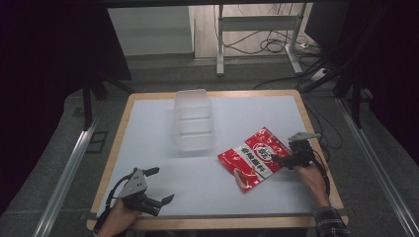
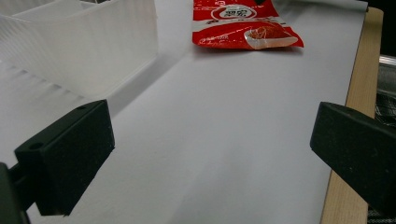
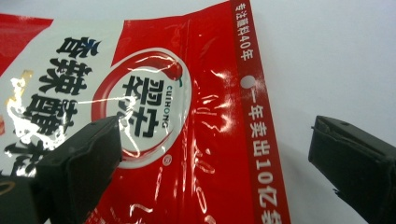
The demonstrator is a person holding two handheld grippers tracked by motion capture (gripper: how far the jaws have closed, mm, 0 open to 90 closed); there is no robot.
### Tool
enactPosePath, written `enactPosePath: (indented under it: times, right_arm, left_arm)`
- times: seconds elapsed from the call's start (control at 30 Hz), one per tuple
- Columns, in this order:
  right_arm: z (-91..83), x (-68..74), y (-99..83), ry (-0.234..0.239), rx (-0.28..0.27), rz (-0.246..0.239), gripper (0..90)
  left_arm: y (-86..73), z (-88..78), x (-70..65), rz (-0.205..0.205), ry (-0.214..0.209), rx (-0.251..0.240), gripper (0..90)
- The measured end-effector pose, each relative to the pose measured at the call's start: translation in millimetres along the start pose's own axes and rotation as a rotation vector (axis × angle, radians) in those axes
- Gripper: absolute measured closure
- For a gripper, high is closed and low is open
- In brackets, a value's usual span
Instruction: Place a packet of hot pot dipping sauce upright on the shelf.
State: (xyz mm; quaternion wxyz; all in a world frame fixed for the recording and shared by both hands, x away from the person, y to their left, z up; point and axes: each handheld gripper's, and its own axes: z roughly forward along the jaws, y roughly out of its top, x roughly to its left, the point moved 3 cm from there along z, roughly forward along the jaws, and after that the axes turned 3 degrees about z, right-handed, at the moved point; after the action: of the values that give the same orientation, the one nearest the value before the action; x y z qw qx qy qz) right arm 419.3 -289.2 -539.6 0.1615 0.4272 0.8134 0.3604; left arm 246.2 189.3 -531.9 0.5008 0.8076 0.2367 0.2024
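**Jaws standing wide over the red packet's edge**

Jaws on both grippers are standing wide apart and holding nothing. The right gripper (image 1: pixel 282 160) is hovering at the right-hand edge of the red snack packet (image 1: pixel 254 157); in the right gripper view one jaw is sitting over the printed round logo while the other is hanging over the bare white mat beyond the packet's (image 3: pixel 196 116) side seam, so the seam is lying between them. Whether either jaw is actually touching the foil is hard to tell from here.

Seen from the high view, the packet is lying flat on the white table mat (image 1: pixel 163 128) at about 4 o'clock from the table's middle, turned slantwise, with its clear window end pointing toward the near edge. A clear plastic bin (image 1: pixel 193 126), divided into compartments, is standing at about 11 o'clock from the packet, close by but apart from it, and nothing is lying between the two.

The left gripper (image 1: pixel 160 185) is resting low near the table's near-left corner, at about 7 o'clock, well apart from the packet. In the left gripper view the open mat is stretching ahead between its jaws, with the bin (image 2: pixel 84 46) at 11 o'clock and the packet (image 2: pixel 243 25) at 12 o'clock. The wooden table rim (image 2: pixel 357 93) is running along at 3 o'clock.
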Motion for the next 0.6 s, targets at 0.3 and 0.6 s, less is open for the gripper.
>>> enactPosePath:
  times: [0.3, 0.6]
  right_arm:
    - [9.9, 0.4, 2.6, 0.128, 0.012, 0.045, 4.4]
    - [6.0, 14.0, 9.3, 0.191, 0.002, 0.057, 5.1]
  left_arm:
    - [-0.1, 0.7, -1.4, 0.008, -0.01, 0.006, 0.0]
    - [-0.1, 1.0, -2.5, 0.018, -0.018, 0.011, 0.0]
